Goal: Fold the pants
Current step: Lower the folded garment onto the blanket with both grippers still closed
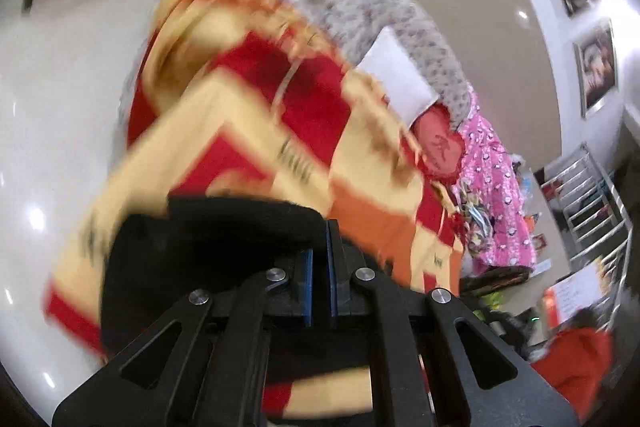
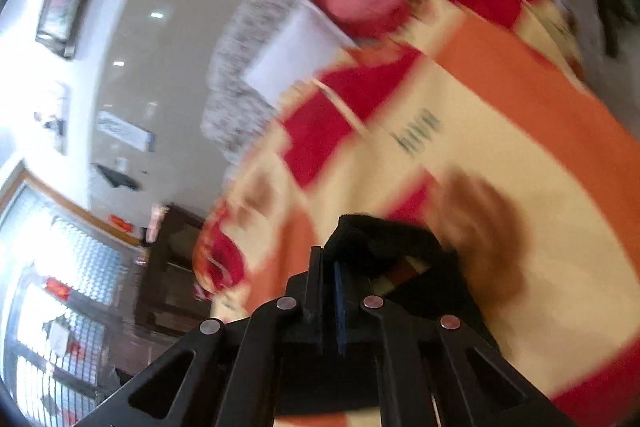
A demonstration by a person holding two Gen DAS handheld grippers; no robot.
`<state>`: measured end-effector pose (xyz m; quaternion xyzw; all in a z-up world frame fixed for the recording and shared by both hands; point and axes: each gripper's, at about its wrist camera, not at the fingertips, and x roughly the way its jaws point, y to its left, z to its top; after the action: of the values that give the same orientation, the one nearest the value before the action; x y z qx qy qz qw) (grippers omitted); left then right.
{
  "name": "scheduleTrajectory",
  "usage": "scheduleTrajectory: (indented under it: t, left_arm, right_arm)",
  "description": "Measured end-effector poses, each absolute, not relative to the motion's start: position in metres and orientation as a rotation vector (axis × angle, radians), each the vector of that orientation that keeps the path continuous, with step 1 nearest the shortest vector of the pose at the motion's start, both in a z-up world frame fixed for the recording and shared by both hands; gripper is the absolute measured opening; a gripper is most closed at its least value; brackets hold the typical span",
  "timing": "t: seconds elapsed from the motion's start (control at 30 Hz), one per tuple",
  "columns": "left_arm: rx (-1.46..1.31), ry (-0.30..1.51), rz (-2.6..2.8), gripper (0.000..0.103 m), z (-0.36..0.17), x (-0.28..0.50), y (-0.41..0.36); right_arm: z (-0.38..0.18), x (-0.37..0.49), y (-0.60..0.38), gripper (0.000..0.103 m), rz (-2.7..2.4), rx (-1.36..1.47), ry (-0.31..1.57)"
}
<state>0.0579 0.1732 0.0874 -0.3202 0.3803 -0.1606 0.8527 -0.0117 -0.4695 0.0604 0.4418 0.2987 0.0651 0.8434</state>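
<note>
Both of my grippers pinch black cloth above a patterned bed, each frame smeared by motion blur. In the left wrist view, my left gripper (image 1: 320,259) has its blue-padded jaws drawn nearly together, with the black pants (image 1: 208,227) bunched over the left finger and spilling down that side; the cloth appears clamped between the pads. In the right wrist view, my right gripper (image 2: 328,267) likewise shows a narrow gap, and a wad of the same pants (image 2: 384,239) sits right at its tips, draping off to the right of the fingers.

Beneath both tools lies a blanket (image 1: 248,115) in red, cream and orange blocks with dark lettering. At its far edge rest a white rectangle, perhaps a sheet of paper (image 1: 396,75), a red heart-shaped cushion (image 1: 440,143) and a grey speckled quilt (image 1: 360,3). Pink printed fabric (image 1: 496,179) is heaped just beside the cushion. Framed pictures (image 1: 596,67) hang on the wall, and ceiling lights show as bright spots. The blur hides finer detail of the grip.
</note>
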Motion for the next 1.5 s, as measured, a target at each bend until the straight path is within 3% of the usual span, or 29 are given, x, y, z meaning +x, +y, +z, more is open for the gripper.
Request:
scheduleTrajectory:
  t: [0.17, 0.37, 0.47, 0.83, 1.1, 1.5]
  left_arm:
    - [-0.535, 0.704, -0.382, 0.004, 0.132, 0.072, 0.164]
    - [-0.539, 0.881, -0.34, 0.004, 0.039, 0.038, 0.171]
    - [-0.61, 0.936, -0.326, 0.004, 0.006, 0.012, 0.182]
    - [-0.724, 0.914, -0.304, 0.005, -0.019, 0.001, 0.187]
    - [-0.735, 0.87, -0.313, 0.004, -0.001, -0.011, 0.198]
    - [-0.766, 0.951, -0.275, 0.004, -0.033, -0.03, 0.201]
  right_arm:
    - [0.109, -0.01, -0.464, 0.004, 0.224, 0.843, 0.508]
    - [0.013, -0.043, -0.45, 0.004, 0.219, 0.896, 0.738]
    - [-0.021, -0.067, -0.447, 0.004, 0.185, 0.923, 0.766]
    - [-0.007, -0.067, -0.449, 0.004, 0.16, 0.861, 0.703]
    - [0.005, -0.079, -0.464, 0.003, 0.104, 0.865, 0.649]
    - [-0.014, -0.082, -0.464, 0.003, 0.074, 0.869, 0.716]
